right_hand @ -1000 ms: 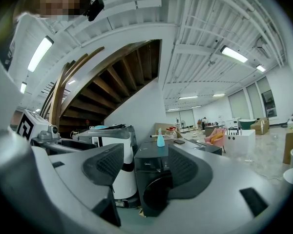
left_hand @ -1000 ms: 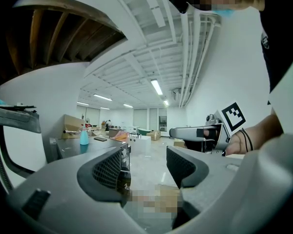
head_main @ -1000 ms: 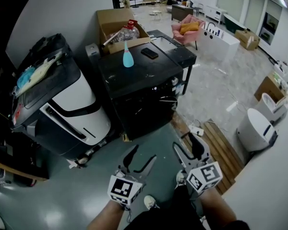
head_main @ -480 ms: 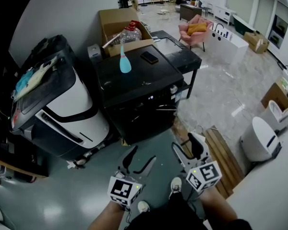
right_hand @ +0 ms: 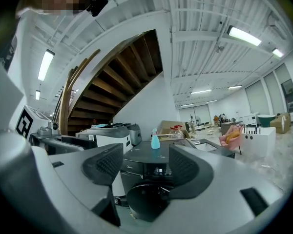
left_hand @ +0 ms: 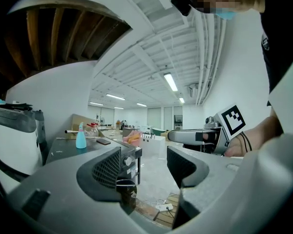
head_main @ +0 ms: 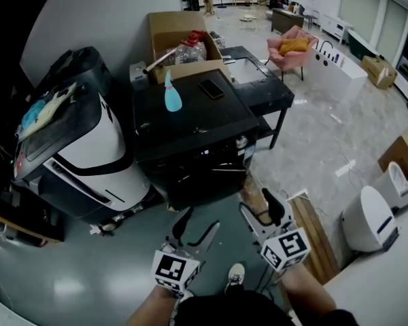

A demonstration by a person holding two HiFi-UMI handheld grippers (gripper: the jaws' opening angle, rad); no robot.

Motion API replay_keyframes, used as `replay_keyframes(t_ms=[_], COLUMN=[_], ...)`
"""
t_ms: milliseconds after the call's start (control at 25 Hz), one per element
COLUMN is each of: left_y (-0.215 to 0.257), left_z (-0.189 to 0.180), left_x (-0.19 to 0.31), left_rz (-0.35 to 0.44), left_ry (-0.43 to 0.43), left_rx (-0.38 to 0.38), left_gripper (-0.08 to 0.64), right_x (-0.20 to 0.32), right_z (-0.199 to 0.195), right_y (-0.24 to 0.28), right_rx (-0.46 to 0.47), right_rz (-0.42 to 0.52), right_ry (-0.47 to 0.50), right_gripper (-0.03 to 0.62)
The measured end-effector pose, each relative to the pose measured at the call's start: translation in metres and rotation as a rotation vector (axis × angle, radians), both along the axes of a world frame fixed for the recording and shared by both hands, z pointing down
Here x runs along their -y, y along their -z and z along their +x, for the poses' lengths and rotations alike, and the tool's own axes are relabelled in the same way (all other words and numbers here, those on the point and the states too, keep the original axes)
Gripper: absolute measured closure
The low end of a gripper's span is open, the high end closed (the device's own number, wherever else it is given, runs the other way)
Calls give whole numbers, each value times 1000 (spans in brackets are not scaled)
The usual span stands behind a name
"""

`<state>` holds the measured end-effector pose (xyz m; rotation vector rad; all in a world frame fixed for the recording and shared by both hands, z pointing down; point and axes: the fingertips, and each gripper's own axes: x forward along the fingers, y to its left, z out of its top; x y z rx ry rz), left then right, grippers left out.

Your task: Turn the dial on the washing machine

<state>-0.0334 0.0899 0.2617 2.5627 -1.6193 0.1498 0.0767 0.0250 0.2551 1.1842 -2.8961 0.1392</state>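
A: Step?
B: Approach. Left hand-held gripper (head_main: 198, 221) and right hand-held gripper (head_main: 260, 206) both jaws apart, empty, well short of the washing machine (head_main: 197, 172).
A: Dial (head_main: 241, 141)?
B: Right end of its front panel, untouched. Next, likely: walk in, spread jaws around it.
A: Views?
B: Left gripper view catches the dial; right gripper view shows only display (right_hand: 158, 170), door (right_hand: 149, 199).

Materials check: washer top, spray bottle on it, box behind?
Black front-loading washing machine: top is a dark satin panel with pale scuffs; painted metal or plastic, unclear. Teal spray bottle: probably plastic, smooth moulded shape. Brown open box: cardboard, matte, folded flaps.
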Motion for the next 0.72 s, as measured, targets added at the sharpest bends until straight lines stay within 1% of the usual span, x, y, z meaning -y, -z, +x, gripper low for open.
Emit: replay_keyframes(t_ms=[120,240,400,520,720], left_y=[-1,0,2,2,0], left_z=[12,21,27,24,9], left_x=[16,27,42,53,72], left_rz=[7,-22,-32,-58,-56], left_ry=[21,39,46,51,29], left_rx=[7,14,18,20,14], left_gripper=[284,284,284,284,284], right_x=[18,35,53,65,83], right_z=[11,20,27,25,10], right_y=[-3,-6,-8,-12,-18], right_rx=[-2,2,6,3,-6], right_rz=[-4,-8,-14,-23,-25], right_ry=[21,29,31,27,5], right_gripper=[313,311,311,311,310])
